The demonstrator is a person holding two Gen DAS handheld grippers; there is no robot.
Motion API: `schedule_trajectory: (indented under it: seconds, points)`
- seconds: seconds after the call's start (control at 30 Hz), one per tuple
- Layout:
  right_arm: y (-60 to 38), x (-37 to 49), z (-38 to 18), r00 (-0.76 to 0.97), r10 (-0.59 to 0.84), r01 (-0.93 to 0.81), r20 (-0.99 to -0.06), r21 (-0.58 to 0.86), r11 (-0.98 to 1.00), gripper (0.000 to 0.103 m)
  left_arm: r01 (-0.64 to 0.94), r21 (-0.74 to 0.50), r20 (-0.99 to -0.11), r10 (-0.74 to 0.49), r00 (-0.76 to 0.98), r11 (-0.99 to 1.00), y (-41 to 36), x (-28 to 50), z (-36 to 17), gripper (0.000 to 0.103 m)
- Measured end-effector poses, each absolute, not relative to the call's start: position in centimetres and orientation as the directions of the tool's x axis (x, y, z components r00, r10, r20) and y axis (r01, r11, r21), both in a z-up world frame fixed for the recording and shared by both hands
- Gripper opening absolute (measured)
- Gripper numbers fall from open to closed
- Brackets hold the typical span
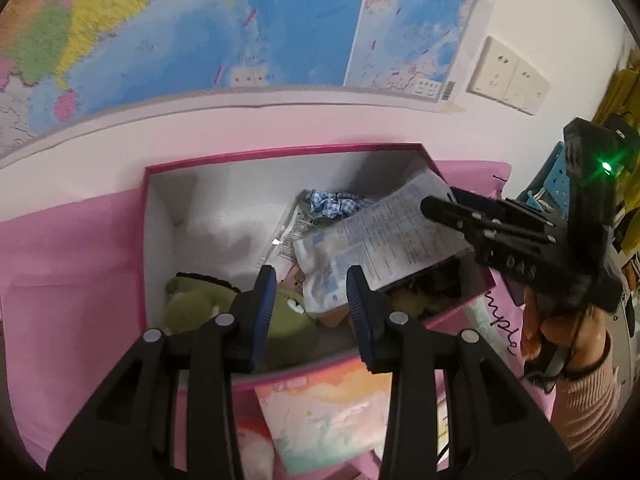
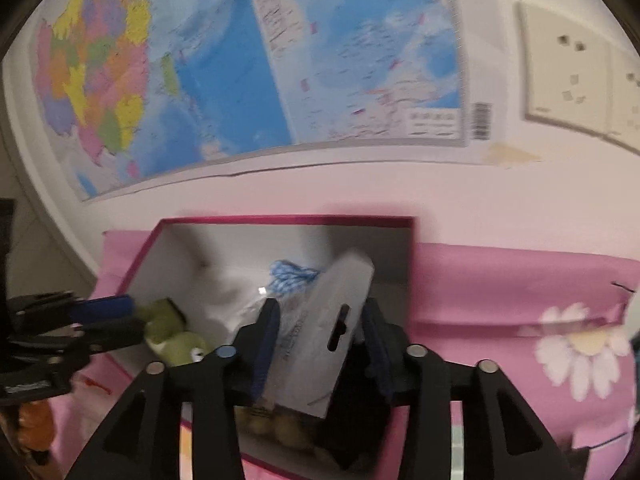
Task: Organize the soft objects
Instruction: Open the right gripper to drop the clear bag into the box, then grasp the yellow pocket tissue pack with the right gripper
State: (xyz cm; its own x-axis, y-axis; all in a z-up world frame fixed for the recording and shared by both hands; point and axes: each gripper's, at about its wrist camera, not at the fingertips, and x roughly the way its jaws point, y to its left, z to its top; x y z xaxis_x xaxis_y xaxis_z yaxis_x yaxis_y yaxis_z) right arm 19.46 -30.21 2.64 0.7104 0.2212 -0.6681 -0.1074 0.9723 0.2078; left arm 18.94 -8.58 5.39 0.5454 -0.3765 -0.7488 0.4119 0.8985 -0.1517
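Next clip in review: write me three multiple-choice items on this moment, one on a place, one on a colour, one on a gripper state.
1. Where is the green plush toy?
A. inside the box
B. on the wall map
C. beside the box

2. What colour is the box rim?
A. yellow
B. magenta
C. black

3. What is the right gripper doing?
A. hanging open over nothing
B. gripping the plush
C. holding a printed white package over the box

Key: 1 A, the plush lies against the inner left wall. 2 B, the top edge is magenta. 3 C, the package sits between its fingers.
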Motion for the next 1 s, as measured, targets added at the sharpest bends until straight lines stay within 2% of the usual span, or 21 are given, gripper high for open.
schedule_trajectory:
  seconds: [0.1, 0.2, 0.37, 0.63, 1.0]
  points:
    - [-31.2, 17.8, 3.5, 0.730, 0.233, -0.109, -0.643, 0.227, 0.968, 0.049, 0.447, -0.159, -0.714, -0.415, 0.564, 0.880, -7.5, 16.7, 6.1, 0.040]
    - [-31.0, 15.2, 4.6, 0.752, 0.268, -0.157, -0.603, 0.231, 0.960, 0.049, 0.491, -0.169, -0.676, -0.463, 0.574, 0.854, -6.3, 13.8, 6.8, 0.046]
    - [-29.9, 10.6, 5.9, 0.728, 0.404, -0.304, -0.555, 0.266, 0.914, 0.049, 0.549, -0.174, -0.634, -0.520, 0.572, 0.817, -5.1, 8.9, 6.6, 0.048]
    - [-26.4, 4.9, 3.9, 0.559, 0.565, -0.480, -0.607, 0.319, 0.817, 0.049, 0.532, -0.171, -0.701, -0.482, 0.526, 0.829, -3.7, 3.4, 1.6, 0.048]
    - [-21.3, 2.8, -3.5, 0.340, 0.611, -0.536, -0.715, 0.386, 0.750, 0.049, 0.436, -0.306, -0.792, -0.480, 0.376, 0.846, -1.8, 1.4, -5.1, 0.048]
